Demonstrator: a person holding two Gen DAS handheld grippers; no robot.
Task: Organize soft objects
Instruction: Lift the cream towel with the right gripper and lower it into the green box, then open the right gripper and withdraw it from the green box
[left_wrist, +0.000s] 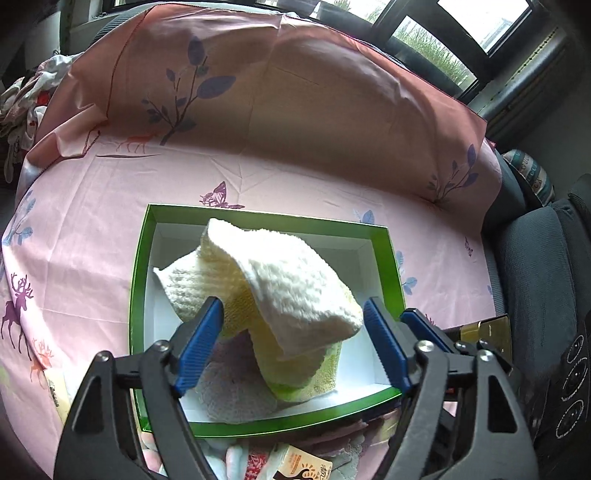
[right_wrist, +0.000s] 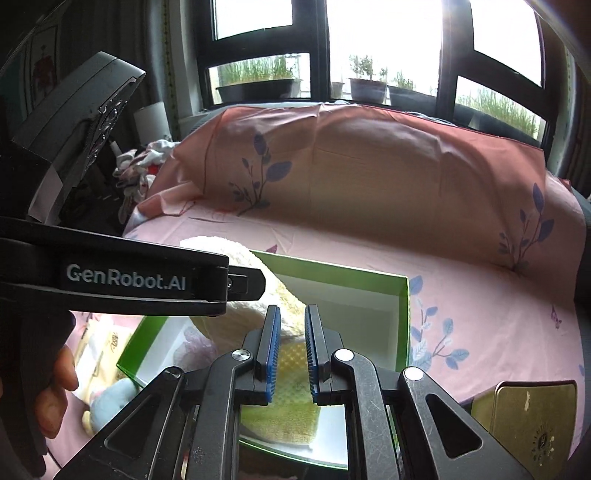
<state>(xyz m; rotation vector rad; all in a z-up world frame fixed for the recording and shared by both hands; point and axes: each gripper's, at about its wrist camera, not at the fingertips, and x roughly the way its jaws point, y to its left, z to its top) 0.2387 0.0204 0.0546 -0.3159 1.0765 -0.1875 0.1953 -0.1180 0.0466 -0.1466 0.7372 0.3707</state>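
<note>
— Over the green box (left_wrist: 391, 266), what does the left camera give?
— The left gripper (left_wrist: 295, 332) stands spread wide, blue pads apart. A cream and yellow-green towel (left_wrist: 280, 295) sits heaped in the box between them, one fold draped over the top. The left pad (left_wrist: 201, 339) is right against the towel's edge; the right pad is clear of it, so nothing is pinched. A pale pink cloth (left_wrist: 229, 384) lies under the towel on the box floor. The box rests on a pink sheet (left_wrist: 92, 229) printed with deer and leaves.
— And the right camera?
— The right gripper (right_wrist: 291, 347) has a narrow gap between its pads, which hang just above the towel (right_wrist: 288, 369) without pressing it. The left gripper's body (right_wrist: 122, 280) crosses the frame at left. A gold tin (right_wrist: 532, 417) sits just beside the box (right_wrist: 402, 317) at lower right.
</note>
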